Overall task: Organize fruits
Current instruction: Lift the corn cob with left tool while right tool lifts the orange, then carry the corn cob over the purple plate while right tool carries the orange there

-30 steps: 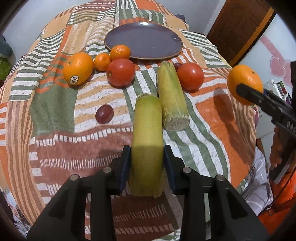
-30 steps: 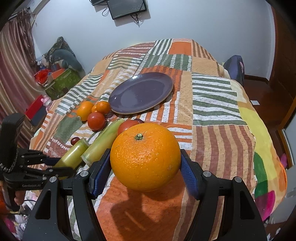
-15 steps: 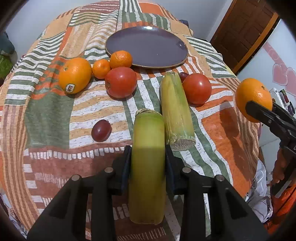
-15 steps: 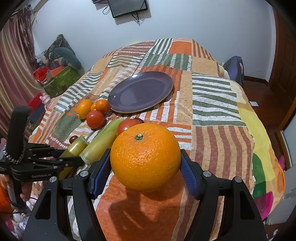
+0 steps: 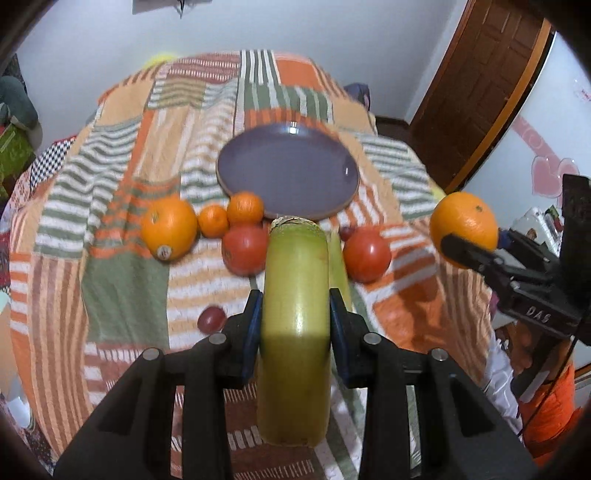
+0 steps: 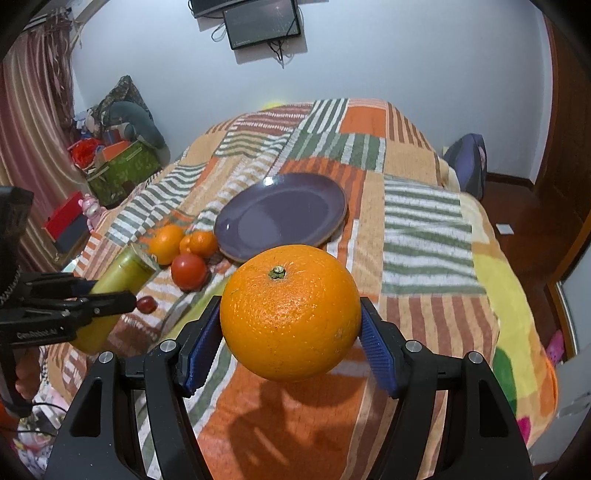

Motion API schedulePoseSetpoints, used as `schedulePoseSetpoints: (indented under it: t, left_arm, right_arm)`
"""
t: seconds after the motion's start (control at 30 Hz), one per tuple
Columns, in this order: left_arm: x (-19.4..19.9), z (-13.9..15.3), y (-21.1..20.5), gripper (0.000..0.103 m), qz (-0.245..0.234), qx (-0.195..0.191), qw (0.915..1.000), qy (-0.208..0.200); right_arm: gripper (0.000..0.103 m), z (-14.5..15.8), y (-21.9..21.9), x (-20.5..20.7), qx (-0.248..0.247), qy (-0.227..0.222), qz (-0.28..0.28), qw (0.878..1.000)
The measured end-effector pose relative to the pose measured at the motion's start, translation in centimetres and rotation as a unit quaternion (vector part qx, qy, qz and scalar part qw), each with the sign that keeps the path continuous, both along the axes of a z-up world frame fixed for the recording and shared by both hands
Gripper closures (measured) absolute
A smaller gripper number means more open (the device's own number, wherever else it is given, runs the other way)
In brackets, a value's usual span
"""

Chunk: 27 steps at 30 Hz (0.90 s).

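My left gripper [image 5: 295, 321] is shut on a yellow-green corn cob [image 5: 295, 314] and holds it above the patchwork bedspread [image 5: 122, 280]. My right gripper [image 6: 290, 321] is shut on a large orange [image 6: 290, 314], which also shows at the right of the left wrist view as the orange [image 5: 463, 227]. A purple plate [image 5: 288, 170] lies bare further back. In front of it sit a sticker-marked orange [image 5: 169, 228], two mandarins [image 5: 244, 207], two tomatoes [image 5: 365, 254] and a dark grape [image 5: 211, 319]. A second cob [image 5: 338, 266] lies mostly hidden behind the held one.
The bedspread drops away at its left, right and near edges. A wooden door [image 5: 476, 85] stands at the right, boxes and bags [image 6: 118, 166] at the left wall, a backpack [image 6: 467, 162] beside the bed's far right corner. A screen [image 6: 262, 22] hangs on the wall.
My left gripper has risen with the corn cob, lifting it off the bedspread, and the view now reaches the far wall. The right gripper keeps the orange almost still.
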State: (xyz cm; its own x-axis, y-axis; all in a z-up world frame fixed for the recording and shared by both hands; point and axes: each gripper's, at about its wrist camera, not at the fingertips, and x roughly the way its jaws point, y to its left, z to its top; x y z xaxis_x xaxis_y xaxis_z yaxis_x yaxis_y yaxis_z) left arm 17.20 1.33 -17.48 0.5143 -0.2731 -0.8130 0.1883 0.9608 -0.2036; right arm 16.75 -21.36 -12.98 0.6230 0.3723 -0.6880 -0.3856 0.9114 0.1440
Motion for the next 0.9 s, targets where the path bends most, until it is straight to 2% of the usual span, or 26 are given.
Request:
schedulePoseSetpoints:
  t: [0.47,0.9]
  left_arm:
    - [5.0,2.7,0.3,0.069,0.010,-0.010,0.9989,-0.044]
    - [11.6,4.1,0.5,0.069,0.022,0.010,0.9969,-0.075]
  right_arm:
    - [0.036,2.3,1.8,4.1,-0.002,-0.050,0.019,0.999]
    - [0.036,4.3,3.2,8.7,-0.026,-0.103,0.022,0.994]
